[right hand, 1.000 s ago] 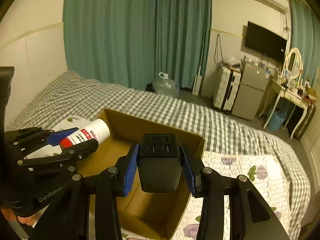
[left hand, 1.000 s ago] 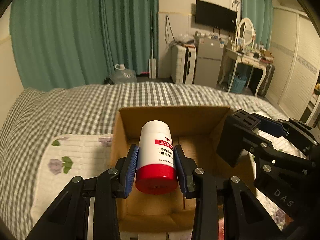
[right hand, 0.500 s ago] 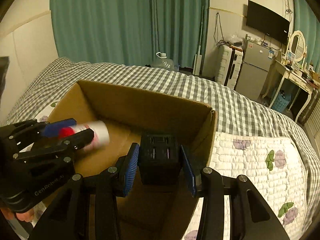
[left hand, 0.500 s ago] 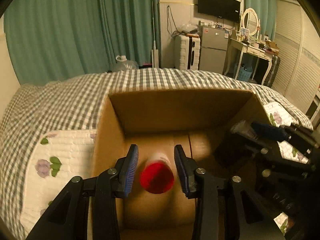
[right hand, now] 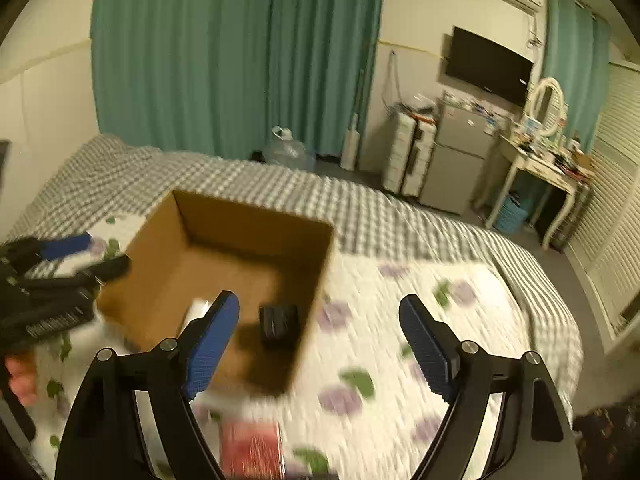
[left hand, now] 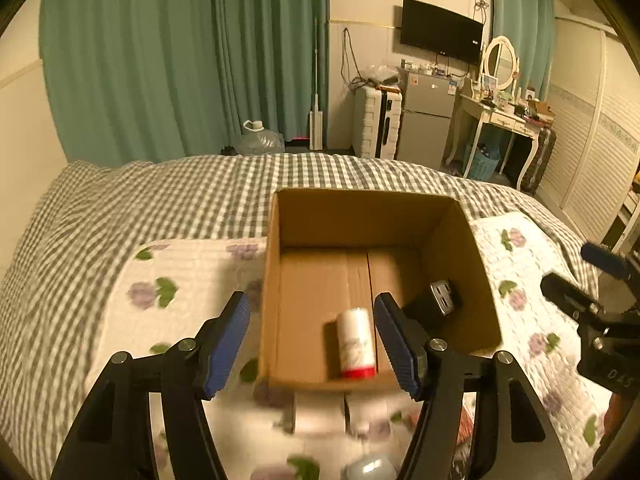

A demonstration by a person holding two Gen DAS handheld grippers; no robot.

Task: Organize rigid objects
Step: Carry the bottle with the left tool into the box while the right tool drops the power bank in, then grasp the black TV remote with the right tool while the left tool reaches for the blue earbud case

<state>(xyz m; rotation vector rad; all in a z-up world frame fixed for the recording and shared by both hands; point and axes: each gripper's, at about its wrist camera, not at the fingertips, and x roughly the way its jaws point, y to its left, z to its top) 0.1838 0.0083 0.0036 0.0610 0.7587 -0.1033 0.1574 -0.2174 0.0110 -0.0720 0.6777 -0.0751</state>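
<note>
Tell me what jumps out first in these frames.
The open cardboard box on the floral quilt dominates both views. On its floor lie a white bottle with a red cap on its side near the front wall, and a black charger block against the right wall. Both the left gripper and right gripper frame it, jaws wide and empty.

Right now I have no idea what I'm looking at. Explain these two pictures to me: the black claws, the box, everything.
Nothing here is a robot: a person holds a two-finger gripper in each hand, and each carries a wide-angle camera looking along its blue-padded fingers. One picture is from the left gripper, the other from the right gripper. Both are open and hold nothing. On a bed with a floral quilt stands an open cardboard box. Inside lie a white bottle with a red cap and a black charger block.
</note>
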